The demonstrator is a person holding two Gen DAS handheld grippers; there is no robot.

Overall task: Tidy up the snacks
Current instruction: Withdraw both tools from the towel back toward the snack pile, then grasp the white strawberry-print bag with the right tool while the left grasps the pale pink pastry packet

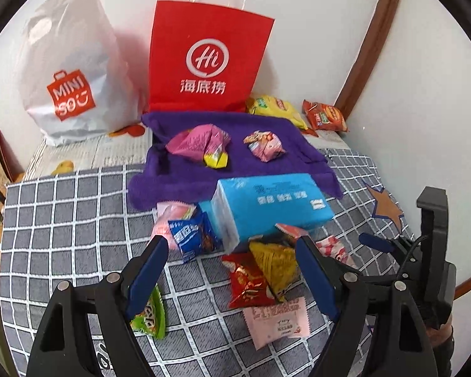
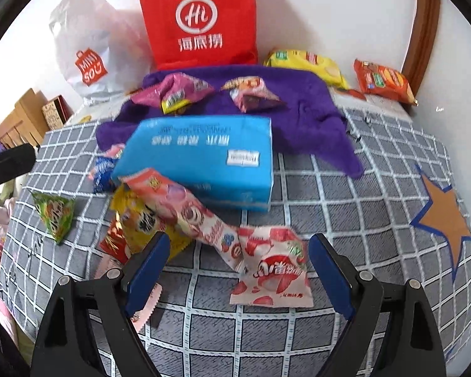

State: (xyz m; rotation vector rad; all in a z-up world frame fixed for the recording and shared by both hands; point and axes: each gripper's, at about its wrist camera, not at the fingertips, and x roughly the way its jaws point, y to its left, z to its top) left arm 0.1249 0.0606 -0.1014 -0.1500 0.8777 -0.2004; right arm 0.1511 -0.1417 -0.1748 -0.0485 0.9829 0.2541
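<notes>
Snack packets lie scattered on a grey checked sheet point(image 1: 62, 220). My left gripper point(image 1: 232, 245) is open above a yellow packet point(image 1: 274, 262) and a red one point(image 1: 248, 284), touching neither. A blue packet point(image 1: 191, 235), a green one point(image 1: 149, 314) and a pale pink one point(image 1: 276, 320) lie close by. My right gripper point(image 2: 238, 242) is open over a white strawberry packet point(image 2: 271, 270) joined to a long pink strip point(image 2: 179, 204). The right gripper's body point(image 1: 430, 251) shows at the right of the left wrist view. Two packets point(image 1: 201, 146) point(image 1: 265, 144) rest on a purple cloth point(image 1: 235, 169).
A blue tissue pack point(image 2: 204, 160) lies mid-bed against the purple cloth point(image 2: 311, 116). A red paper bag point(image 2: 201, 19) and a white plastic bag point(image 2: 88, 47) stand against the wall. Yellow point(image 2: 307, 62) and orange point(image 2: 383, 81) packets lie at the back right. Boxes point(image 2: 25, 116) stand left of the bed.
</notes>
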